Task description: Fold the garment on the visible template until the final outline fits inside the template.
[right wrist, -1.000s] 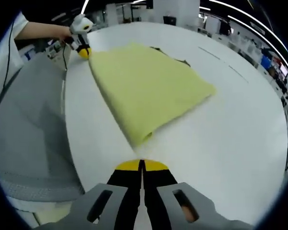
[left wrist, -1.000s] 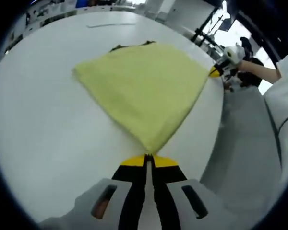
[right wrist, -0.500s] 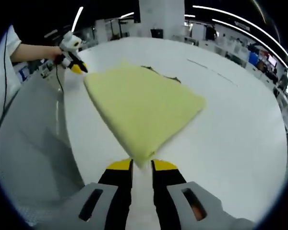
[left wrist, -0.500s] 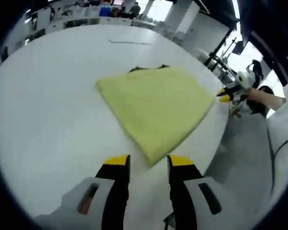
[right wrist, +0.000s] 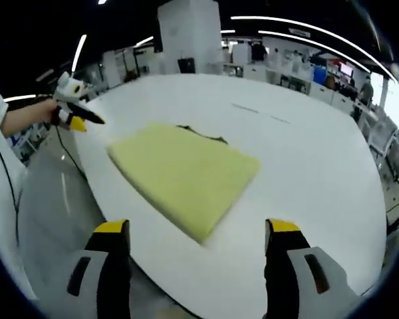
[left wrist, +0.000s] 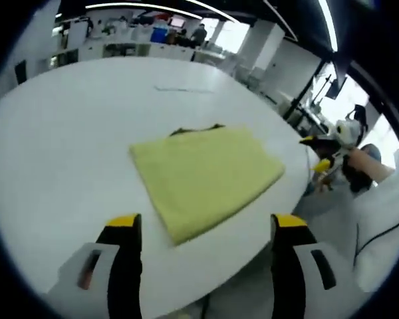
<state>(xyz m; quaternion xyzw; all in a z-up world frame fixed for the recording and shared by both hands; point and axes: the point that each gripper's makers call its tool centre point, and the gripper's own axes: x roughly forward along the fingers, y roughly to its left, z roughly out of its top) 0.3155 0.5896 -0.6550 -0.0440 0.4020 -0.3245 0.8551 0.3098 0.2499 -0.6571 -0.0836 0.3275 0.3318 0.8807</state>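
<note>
Folded yellow garment (left wrist: 205,178) lies flat on white table (left wrist: 60,139), dark template edge (left wrist: 194,129) peeking behind. Left gripper (left wrist: 206,226) and right gripper (right wrist: 195,229) both spread wide, holding nothing, nothing blocking cloth.

— What was the yellow garment (left wrist: 205,178) made of?
— Soft cloth, matt and slightly fuzzy, like towelling.
— And the table (right wrist: 319,166) under it?
— Smooth, white, faintly glossy. The left gripper (left wrist: 207,234) looked like hard plastic, grey and black with yellow tips.

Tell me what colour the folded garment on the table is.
Pale yellow, with a dark edge peeking out at its far side. The garment shows best in the right gripper view.
</note>
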